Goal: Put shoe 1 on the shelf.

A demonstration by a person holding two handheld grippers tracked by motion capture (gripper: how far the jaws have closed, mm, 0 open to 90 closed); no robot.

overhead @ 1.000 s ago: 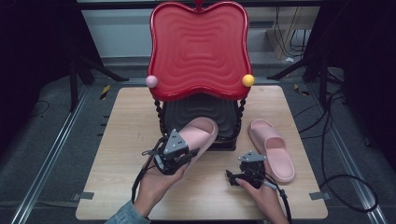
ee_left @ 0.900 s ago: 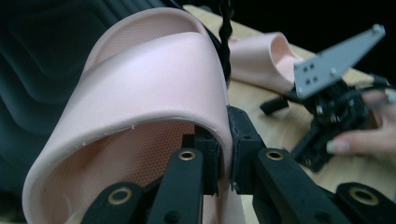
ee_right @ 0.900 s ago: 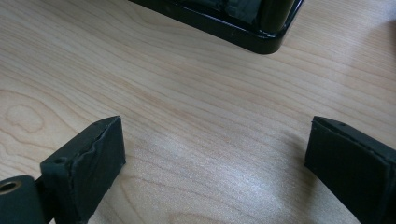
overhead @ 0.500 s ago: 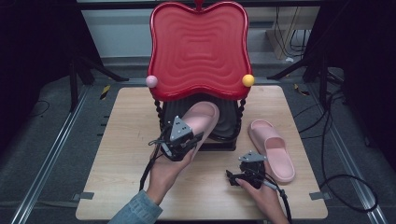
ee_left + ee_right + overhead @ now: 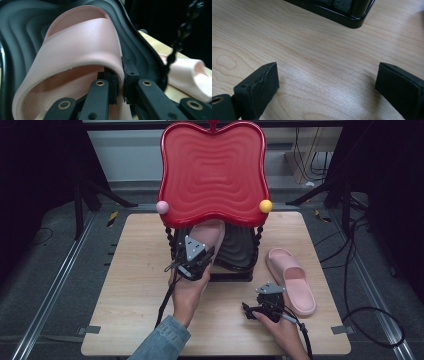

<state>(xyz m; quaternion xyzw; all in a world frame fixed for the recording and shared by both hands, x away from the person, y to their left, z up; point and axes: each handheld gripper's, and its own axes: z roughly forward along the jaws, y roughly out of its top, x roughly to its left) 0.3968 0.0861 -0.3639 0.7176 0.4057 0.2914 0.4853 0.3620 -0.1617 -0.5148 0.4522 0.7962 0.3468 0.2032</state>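
Pink foam slipper sits pinched by its strap edge in the left claw, toe resting on the black ribbed lower shelf of the red wavy two-tier rack. In the high view the left claw hangs at the rack's front, beneath the red top. Second pink slipper lies flat on the wooden bench, right of the rack. Right claw rests spread wide over bare bench, holding nothing.
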